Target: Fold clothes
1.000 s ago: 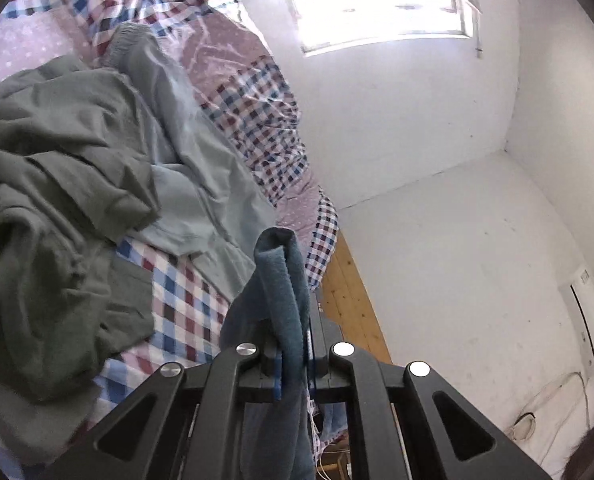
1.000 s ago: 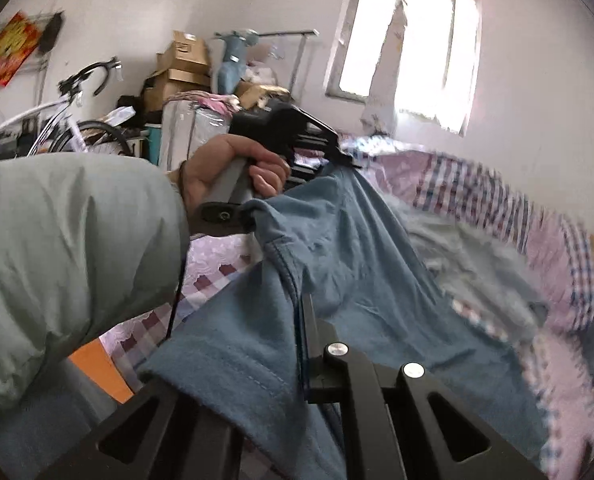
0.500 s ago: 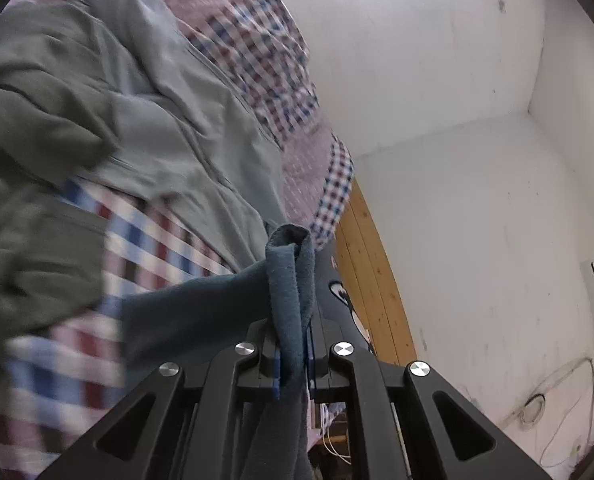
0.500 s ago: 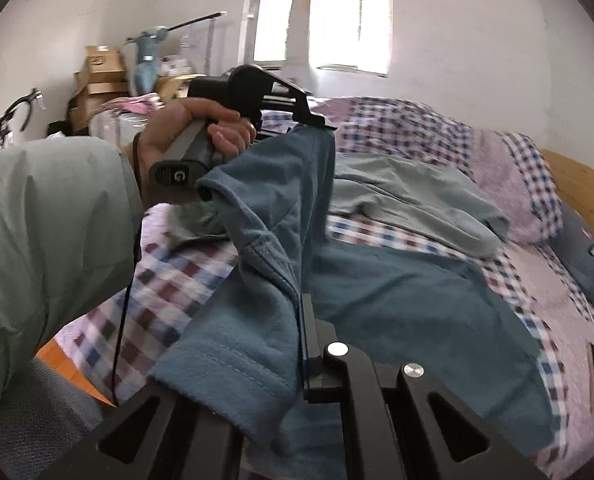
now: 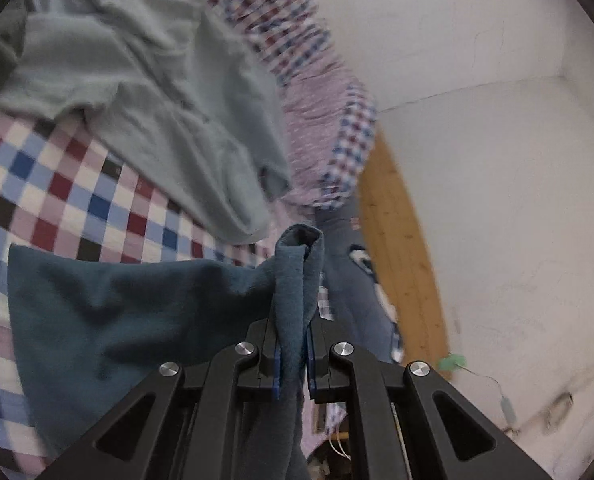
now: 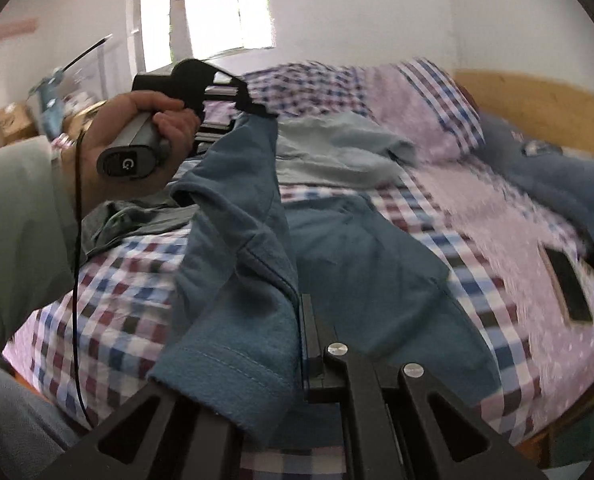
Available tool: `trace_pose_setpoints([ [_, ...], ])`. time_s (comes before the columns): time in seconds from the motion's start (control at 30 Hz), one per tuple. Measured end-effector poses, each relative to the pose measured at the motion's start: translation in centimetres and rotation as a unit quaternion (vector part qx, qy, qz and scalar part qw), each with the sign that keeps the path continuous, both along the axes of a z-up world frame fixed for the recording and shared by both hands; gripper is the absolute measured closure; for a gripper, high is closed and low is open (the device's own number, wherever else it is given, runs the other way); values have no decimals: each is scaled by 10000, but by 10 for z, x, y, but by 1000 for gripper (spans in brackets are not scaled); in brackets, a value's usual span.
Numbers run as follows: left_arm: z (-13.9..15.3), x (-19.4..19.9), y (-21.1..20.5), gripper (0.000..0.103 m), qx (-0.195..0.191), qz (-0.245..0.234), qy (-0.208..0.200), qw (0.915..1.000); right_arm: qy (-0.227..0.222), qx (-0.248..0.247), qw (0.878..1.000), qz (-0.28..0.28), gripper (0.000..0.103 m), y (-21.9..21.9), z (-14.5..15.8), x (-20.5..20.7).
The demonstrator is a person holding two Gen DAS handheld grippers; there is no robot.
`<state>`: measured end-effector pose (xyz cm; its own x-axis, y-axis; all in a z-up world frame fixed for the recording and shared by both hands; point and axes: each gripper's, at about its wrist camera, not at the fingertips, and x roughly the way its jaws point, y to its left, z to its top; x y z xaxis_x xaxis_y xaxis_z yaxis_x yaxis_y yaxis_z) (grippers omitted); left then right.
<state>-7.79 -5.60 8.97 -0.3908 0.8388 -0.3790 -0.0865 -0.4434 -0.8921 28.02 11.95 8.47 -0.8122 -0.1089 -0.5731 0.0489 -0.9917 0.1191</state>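
A teal-blue shirt (image 6: pixel 253 240) hangs stretched between two handheld grippers above a bed covered in a checked sheet (image 6: pixel 117 300), its lower part draped onto the sheet. The left gripper (image 5: pixel 295 356) is clamped on a bunched fold of the shirt's fabric, which rises in a narrow roll between the two fingers and spreads out to the left over the checks. In the right wrist view the same left gripper (image 6: pixel 253 108) appears at upper left, held by a person's hand (image 6: pixel 137 148) emerging from a pale green sleeve (image 6: pixel 17 240), with a thin black cord running down from the handle. The right gripper (image 6: pixel 303 332) is closed on the shirt near a stitched sleeve hem, the cloth folding over and hiding its left finger.

Beyond the shirt, a pale grey-green garment (image 5: pixel 145 92) lies rumpled on the bed. A darker grey garment (image 6: pixel 137 220) lies beneath the person's hand. A pillow in a pink and checked case (image 6: pixel 425 108) sits at the head of the bed against a wooden headboard (image 6: pixel 537 108), with a blue-grey denim garment (image 6: pixel 557 176) next to it. A dark flat phone-like object (image 6: pixel 569 284) rests on the sheet at right. A bright window (image 6: pixel 217 8) lights the white-walled room, with cardboard boxes (image 6: pixel 13 124) at far left.
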Motion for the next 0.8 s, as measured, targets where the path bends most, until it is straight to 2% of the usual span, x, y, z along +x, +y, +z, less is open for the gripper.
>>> trace_pose_setpoints([
  [0.1, -14, -13, 29, 96, -221, 5, -293, 9993, -167, -315, 9992, -191, 100, 27, -7, -6],
  [0.23, -24, -24, 67, 96, -621, -48, -367, 9974, -302, -594, 9972, -350, 100, 54, -17, -12],
  [0.33, -35, -34, 87, 96, -824, 135, -441, 9955, -605, -1217, 9901, -347, 100, 82, -37, -24],
  [0.4, -43, -42, 95, 94, -920, 332, -465, 9941, -861, -1673, 9812, -431, 99, 102, -58, -34],
  [0.43, -45, -43, 94, 90, -877, 345, -443, 9946, -923, -1753, 9790, -470, 99, 108, -64, -36],
  [0.47, -46, -45, 93, 77, -833, 358, -421, 9950, -942, -1748, 9788, -498, 96, 111, -66, -36],
  [0.5, -48, -47, 92, 58, -789, 371, -399, 9954, -961, -1743, 9786, -526, 96, 114, -68, -36],
  [0.53, -50, -49, 91, 49, -746, 384, -376, 9958, -980, -1738, 9783, -554, 95, 117, -70, -35],
  [0.57, -51, -50, 90, 39, -702, 397, -354, 9961, -952, -1651, 9800, -569, 89, 118, -69, -34],
  [0.6, -51, -51, 87, 35, -673, 412, -297, 9964, -897, -1543, 9822, -587, 80, 118, -66, -32],
  [0.63, -44, -45, 75, 33, -730, 442, -99, 9963, -843, -1450, 9839, -610, 77, 119, -64, -31],
  [0.7, -34, -33, 54, 27, -1005, 570, 196, 9931, -829, -1417, 9839, -700, 66, 123, -62, -26],
  [0.8, -30, -13, 14, 26, -1607, 782, 541, 9824, -764, -1102, 9878, -798, 58, 122, -57, -19],
])
